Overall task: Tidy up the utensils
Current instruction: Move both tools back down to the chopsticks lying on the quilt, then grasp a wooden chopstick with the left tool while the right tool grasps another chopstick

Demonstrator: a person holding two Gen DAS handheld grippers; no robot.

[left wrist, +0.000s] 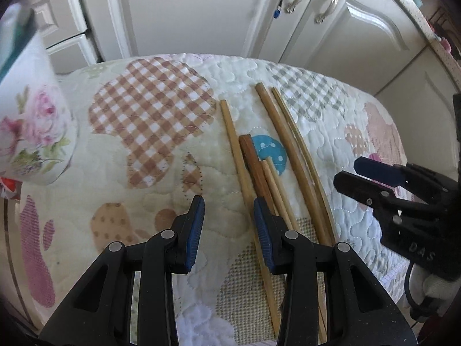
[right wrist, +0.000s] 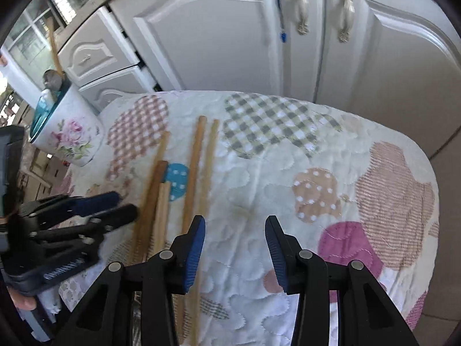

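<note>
Left wrist view: the left claw [left wrist: 229, 225] is seen parted and empty, pointed steeply down over a loose bundle of chopsticks [left wrist: 260, 170], with its right-hand pad [left wrist: 263, 236] just over the pale stick at the bundle's left edge and its other pad [left wrist: 196, 227] above bare quilted cloth [left wrist: 161, 178]. The right claw [right wrist: 234, 248] is likewise seen released and grasping nothing, hanging over open cloth just right of the two long sticks [right wrist: 198, 173].

The chopsticks are laid roughly parallel on the cloth-covered tabletop, one dark stick [left wrist: 252, 158] among paler ones, some overlapping. A floral cup [right wrist: 67, 135], presumably the holder, is found at the far left with a utensil already standing in it.

For a clean pick, the left claw would best be shifted so that one stick, or a tight pair, is centred between the pads, and closed across the shaft near mid-length. Soft cloth may be pinched along with the stick if the pads are pressed too low. Thin round sticks are judged likely to roll or pivot in a loose grip.
</note>
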